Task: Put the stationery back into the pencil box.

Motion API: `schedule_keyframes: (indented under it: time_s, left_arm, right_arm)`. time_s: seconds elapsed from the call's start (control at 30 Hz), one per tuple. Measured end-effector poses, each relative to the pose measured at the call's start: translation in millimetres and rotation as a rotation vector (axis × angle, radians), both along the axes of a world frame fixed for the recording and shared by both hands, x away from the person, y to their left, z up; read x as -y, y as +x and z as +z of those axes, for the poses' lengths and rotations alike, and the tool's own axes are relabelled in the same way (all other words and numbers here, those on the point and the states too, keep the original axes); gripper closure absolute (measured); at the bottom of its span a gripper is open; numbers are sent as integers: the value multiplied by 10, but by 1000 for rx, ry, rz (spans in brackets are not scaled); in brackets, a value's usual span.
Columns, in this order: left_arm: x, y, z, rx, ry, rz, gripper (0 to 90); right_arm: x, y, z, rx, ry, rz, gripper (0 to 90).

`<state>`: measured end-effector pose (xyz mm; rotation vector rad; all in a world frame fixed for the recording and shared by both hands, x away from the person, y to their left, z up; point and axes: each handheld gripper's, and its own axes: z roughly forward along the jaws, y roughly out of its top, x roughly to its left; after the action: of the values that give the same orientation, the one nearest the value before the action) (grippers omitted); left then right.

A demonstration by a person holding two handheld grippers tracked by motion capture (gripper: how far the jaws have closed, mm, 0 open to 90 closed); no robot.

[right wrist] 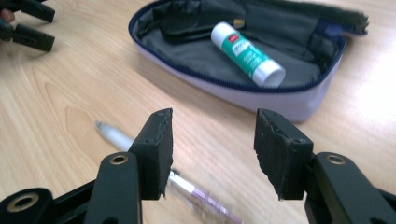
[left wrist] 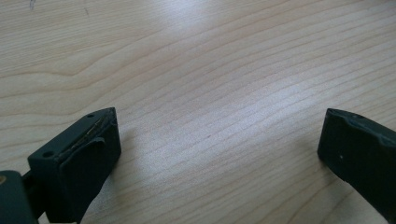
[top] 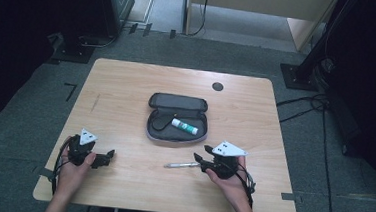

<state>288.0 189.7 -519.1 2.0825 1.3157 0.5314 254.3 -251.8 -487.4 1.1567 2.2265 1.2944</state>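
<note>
An open grey pencil case [top: 178,102] lies in the middle of the wooden table [top: 127,81], with a white and green glue stick [top: 184,126] inside it. A silver pen [top: 179,164] lies on the table in front of the case. My right gripper [top: 201,154] is at the pen's right end. In the right gripper view the jaws of my right gripper [right wrist: 212,149] stand apart; the pen [right wrist: 114,136] runs under the left jaw and is not clamped. The case [right wrist: 261,95] and glue stick [right wrist: 246,53] lie just beyond. My left gripper [top: 110,156] rests low at the front left, open [left wrist: 219,140] over bare wood.
A dark round cable hole [top: 218,86] sits near the table's far right. The other gripper [right wrist: 28,25] shows at the top left of the right gripper view. Dark stands and cables surround the table on grey carpet.
</note>
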Motion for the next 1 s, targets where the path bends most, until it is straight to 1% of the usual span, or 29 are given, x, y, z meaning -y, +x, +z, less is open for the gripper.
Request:
schedule_keyframes:
  time_s: [0.13,0.33,0.47,0.6,0.7,0.87,0.9,0.93,0.97,1.0]
  left_arm:
    - [0,0,0,0,0,0,0]
    - [0,0,0,0,0,0,0]
    - [0,0,0,0,0,0,0]
    - [0,0,0,0,0,0,0]
    - [0,0,0,0,0,0,0]
    - [6,-6,1,1,0,-4,0]
    - [13,-11,3,5,8,-7,0]
    - [27,-18,7,14,18,0,0]
    - [41,-21,18,16,16,5,0]
    - [51,-26,33,19,3,4,0]
  right_arm:
    - [32,-44,-69,-15,5,17,475]
    - [33,-91,-154,-39,12,53,482]
    - [12,-85,-195,-56,5,79,499]
    - [-47,-62,-227,-60,-12,98,505]
    - [-68,-41,-249,-55,-23,96,503]
    - [-34,-23,-264,-62,-20,87,499]
    - [-23,-24,-262,-63,-17,86,498]
    - [-13,-24,-262,-62,-14,81,497]
    - [0,-25,-259,-63,-15,78,494]
    - [12,-25,-260,-58,-13,75,489]
